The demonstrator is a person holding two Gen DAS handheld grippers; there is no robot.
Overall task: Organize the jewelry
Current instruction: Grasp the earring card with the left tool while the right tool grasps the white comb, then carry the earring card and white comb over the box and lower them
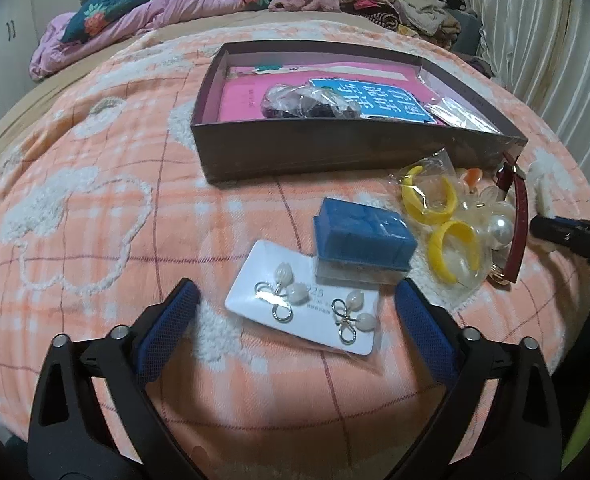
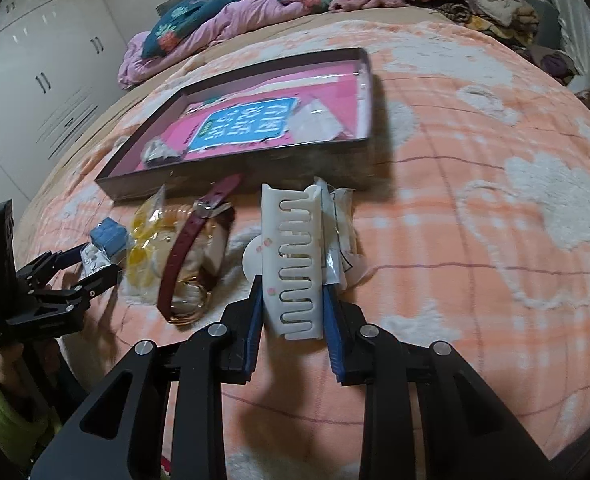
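Note:
My left gripper [image 1: 297,298] is open, its blue pads on either side of a white earring card [image 1: 301,312] with two pearl earrings, lying on the bed. A small blue box [image 1: 361,236] sits just beyond it. Yellow rings in plastic bags [image 1: 441,224], pearl pieces [image 1: 497,224] and a dark red watch [image 1: 519,228] lie to the right. My right gripper [image 2: 293,292] is shut on a white hair claw clip [image 2: 295,256]. The dark open box [image 1: 335,152] holds a pink book and bagged jewelry; it also shows in the right wrist view [image 2: 231,164].
All lies on an orange and white plaid blanket [image 1: 95,240]. Piled clothes [image 1: 395,4] lie at the far edge of the bed. A white wardrobe [image 2: 35,80] stands at left. A white curtain [image 1: 535,40] hangs at right.

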